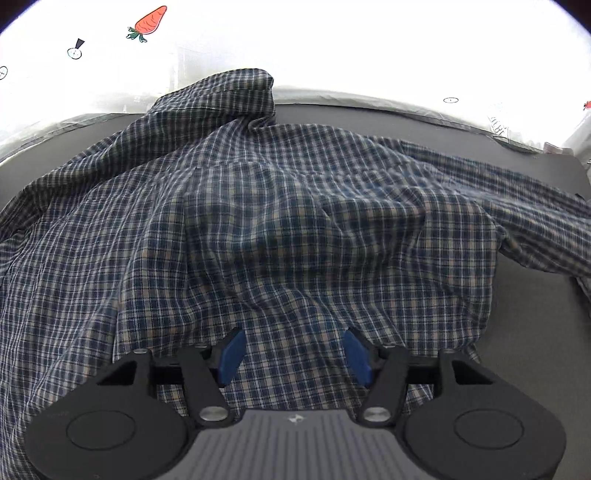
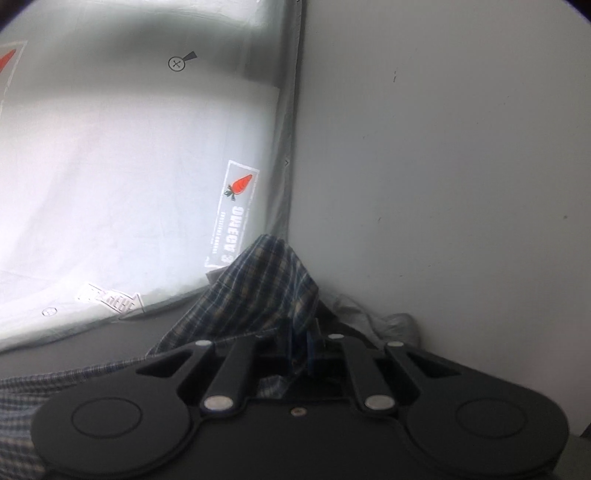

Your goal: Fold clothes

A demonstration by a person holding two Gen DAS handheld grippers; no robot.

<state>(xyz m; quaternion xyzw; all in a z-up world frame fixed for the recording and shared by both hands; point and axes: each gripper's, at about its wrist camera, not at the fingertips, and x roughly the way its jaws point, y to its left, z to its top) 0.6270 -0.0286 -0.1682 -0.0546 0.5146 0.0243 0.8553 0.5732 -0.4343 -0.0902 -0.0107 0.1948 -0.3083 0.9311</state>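
Note:
A blue, white and tan checked shirt (image 1: 280,206) lies crumpled across the dark grey table (image 1: 535,332) and fills most of the left wrist view. One sleeve trails off to the right, and a peak of cloth stands up at the far edge. My left gripper (image 1: 294,350) points down over the near part of the shirt. It is open, its blue pads (image 1: 232,350) wide apart with cloth lying beneath them. My right gripper (image 2: 301,343) is shut on a fold of the shirt (image 2: 266,284), which rises in a point above its fingers.
A white sheet printed with carrots (image 1: 149,22) and small round marks hangs behind the table. In the right wrist view the same sheet (image 2: 240,184) meets a plain grey wall (image 2: 443,147). Crumpled grey cloth (image 2: 399,321) lies at the wall's foot.

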